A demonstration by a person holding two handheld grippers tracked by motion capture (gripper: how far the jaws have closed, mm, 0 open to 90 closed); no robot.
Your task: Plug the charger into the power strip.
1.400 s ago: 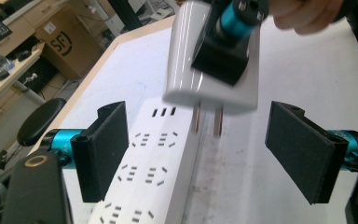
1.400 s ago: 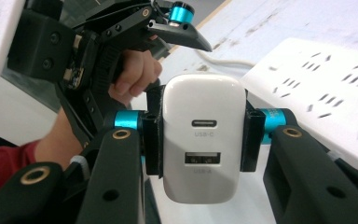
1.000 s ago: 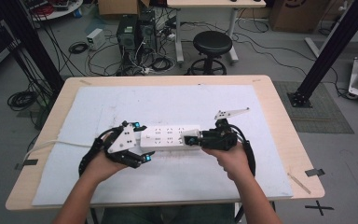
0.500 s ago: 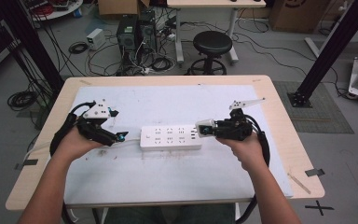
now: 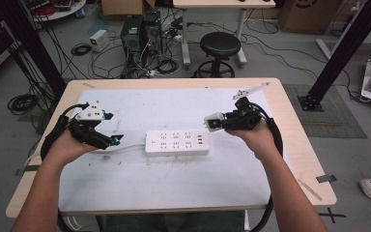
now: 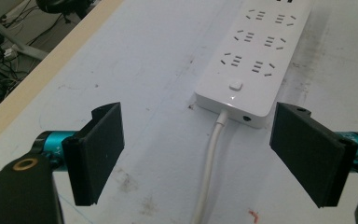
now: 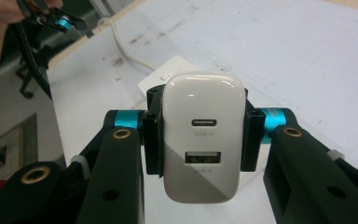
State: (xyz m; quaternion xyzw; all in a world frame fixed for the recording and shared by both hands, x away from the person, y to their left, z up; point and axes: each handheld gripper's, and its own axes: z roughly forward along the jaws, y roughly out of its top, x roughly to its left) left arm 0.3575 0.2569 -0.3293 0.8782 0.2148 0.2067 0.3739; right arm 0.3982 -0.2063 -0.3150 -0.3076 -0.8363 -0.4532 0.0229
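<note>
**Charger held above the power strip**

A white charger [image 7: 203, 143] sits pinched in the right tongs [image 5: 216, 122], right of frame centre. The power strip [image 5: 177, 142] lies mid-tabletop [image 5: 174, 193]. The left tongs [image 6: 200, 154] hang spread wide at its cord [image 6: 212, 163] end.

The power strip [image 5: 177, 142] was white with rows of grey socket slots, and its cord [image 6: 210, 163] was white. The charger [image 7: 203, 135] was white with two dark ports. The right gripper [image 7: 200, 140] was black with teal collars. The table [image 5: 299, 145] was pale wood under a smudged white sheet [image 5: 174, 179].
</note>
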